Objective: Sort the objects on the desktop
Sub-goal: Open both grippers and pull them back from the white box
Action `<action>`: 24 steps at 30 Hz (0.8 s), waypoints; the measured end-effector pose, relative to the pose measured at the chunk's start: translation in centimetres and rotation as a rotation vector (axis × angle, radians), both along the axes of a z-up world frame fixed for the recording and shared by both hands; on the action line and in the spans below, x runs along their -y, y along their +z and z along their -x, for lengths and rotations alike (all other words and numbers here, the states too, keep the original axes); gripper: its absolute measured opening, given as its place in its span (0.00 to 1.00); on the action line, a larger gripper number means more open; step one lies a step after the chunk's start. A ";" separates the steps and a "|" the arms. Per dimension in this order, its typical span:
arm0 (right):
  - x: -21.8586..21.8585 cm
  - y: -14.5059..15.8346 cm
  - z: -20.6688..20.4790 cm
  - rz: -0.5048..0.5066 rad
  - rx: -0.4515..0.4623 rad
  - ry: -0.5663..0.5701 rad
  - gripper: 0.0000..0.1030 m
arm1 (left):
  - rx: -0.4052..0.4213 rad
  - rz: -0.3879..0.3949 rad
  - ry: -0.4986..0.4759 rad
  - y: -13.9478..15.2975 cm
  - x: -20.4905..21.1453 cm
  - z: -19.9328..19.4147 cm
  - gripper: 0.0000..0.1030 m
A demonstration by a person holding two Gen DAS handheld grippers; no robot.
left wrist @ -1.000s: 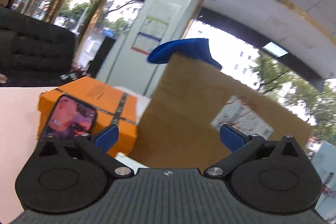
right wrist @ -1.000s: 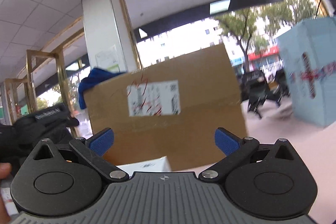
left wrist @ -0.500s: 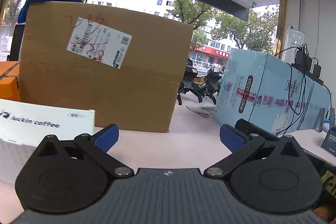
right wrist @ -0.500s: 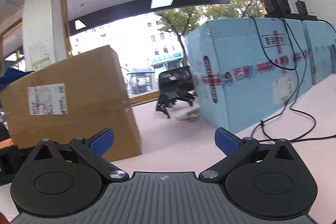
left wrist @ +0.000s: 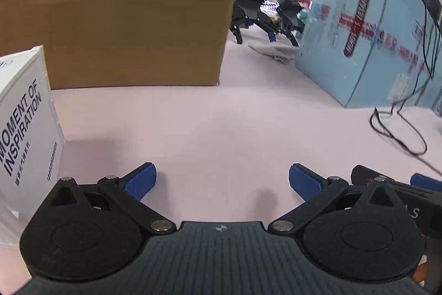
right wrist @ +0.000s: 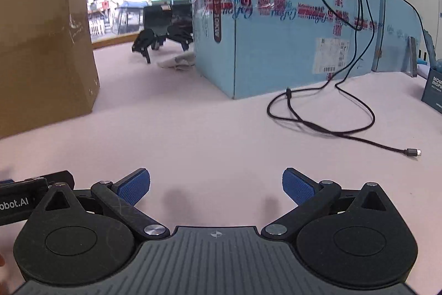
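Pale pink counter point(left wrist: 221, 115) here: the left tongs point(left wrist: 222, 181) gape wide and empty, a white box point(left wrist: 25, 112) standing just left. Right view: right tongs point(right wrist: 216, 185) spread empty too, black cable point(right wrist: 323, 112) looped ahead beside the blue carton point(right wrist: 276, 32).

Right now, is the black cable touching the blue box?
Touching. The right wrist view shows the black cable hanging down against the blue box face before it loops onto the table.

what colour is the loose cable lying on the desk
Black cable, on the pale pink desk; clearest in the right wrist view.
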State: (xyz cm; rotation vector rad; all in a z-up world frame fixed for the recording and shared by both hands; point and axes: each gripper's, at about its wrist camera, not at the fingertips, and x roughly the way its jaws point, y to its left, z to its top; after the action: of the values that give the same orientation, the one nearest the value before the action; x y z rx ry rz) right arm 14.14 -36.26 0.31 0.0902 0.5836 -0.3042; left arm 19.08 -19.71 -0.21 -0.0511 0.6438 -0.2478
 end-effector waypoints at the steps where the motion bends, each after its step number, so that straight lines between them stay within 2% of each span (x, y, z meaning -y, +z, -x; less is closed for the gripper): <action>1: -0.1 -0.5 -0.3 0.008 -0.049 -0.013 1.00 | -0.003 -0.032 -0.009 -0.1 0.4 0.0 1.00; 2: -0.1 -0.8 -0.6 0.005 -0.076 -0.022 1.00 | -0.003 -0.047 -0.012 -0.1 0.5 0.0 1.00; 11: -0.1 -0.8 -0.3 -0.003 -0.074 -0.032 1.00 | -0.005 -0.047 -0.013 -0.1 0.3 0.1 1.00; 16: -0.7 -0.8 -0.4 -0.008 -0.079 -0.099 1.00 | -0.010 -0.114 -0.030 -0.1 0.4 0.1 1.00; 24: -0.6 -0.8 -0.6 -0.015 -0.072 -0.103 1.00 | -0.005 -0.112 -0.030 -0.2 0.3 0.1 1.00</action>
State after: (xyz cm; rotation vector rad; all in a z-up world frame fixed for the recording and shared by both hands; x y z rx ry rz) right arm 14.69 -35.65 -0.48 0.1243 0.6537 -0.4043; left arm 19.03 -20.03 -0.43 0.0654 0.6627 -0.2400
